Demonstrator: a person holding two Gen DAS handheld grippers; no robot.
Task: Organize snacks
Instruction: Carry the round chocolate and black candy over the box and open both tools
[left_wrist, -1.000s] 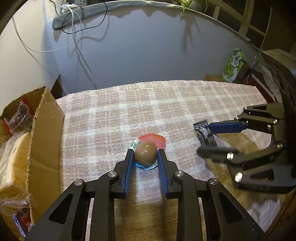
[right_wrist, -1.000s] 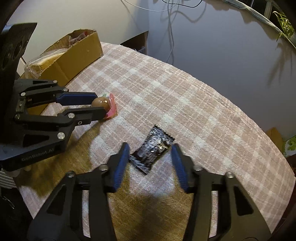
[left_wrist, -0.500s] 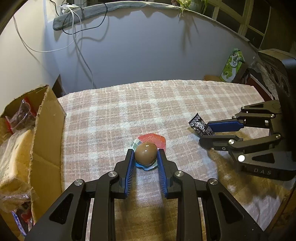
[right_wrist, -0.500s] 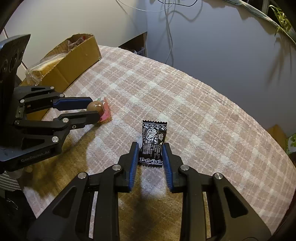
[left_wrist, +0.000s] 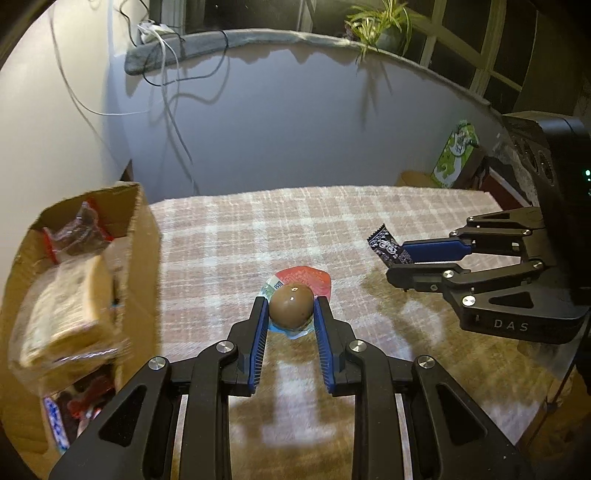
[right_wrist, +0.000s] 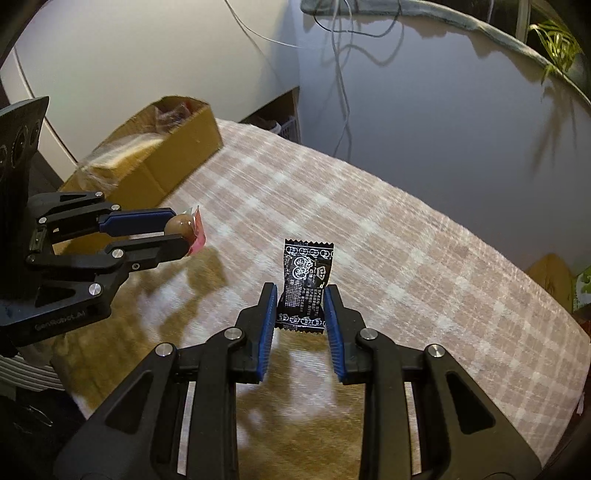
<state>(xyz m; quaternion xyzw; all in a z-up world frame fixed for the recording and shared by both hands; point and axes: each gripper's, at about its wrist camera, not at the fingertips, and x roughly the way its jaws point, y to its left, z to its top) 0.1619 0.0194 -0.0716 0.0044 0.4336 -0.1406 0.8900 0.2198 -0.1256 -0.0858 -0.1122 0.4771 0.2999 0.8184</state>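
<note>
Left claw (left_wrist: 290, 314), seen along its two black linkage arms: both blue ribbed pads (left_wrist: 260, 332) pressed against the sides of a brown egg-shaped snack (left_wrist: 291, 305), jaws narrowed to the snack's width, fingers pointing forward and slightly downward. Right claw (right_wrist: 301, 308), seen from its own camera: blue pads (right_wrist: 269, 317) closed on the lower half of a black sachet (right_wrist: 306, 284), which stands upright between them. From the left wrist view the right claw (left_wrist: 397, 258) enters from the right, fingers roughly level and stacked one above the other, tips directed leftward. The two claws are well apart, neither touching the other
</note>
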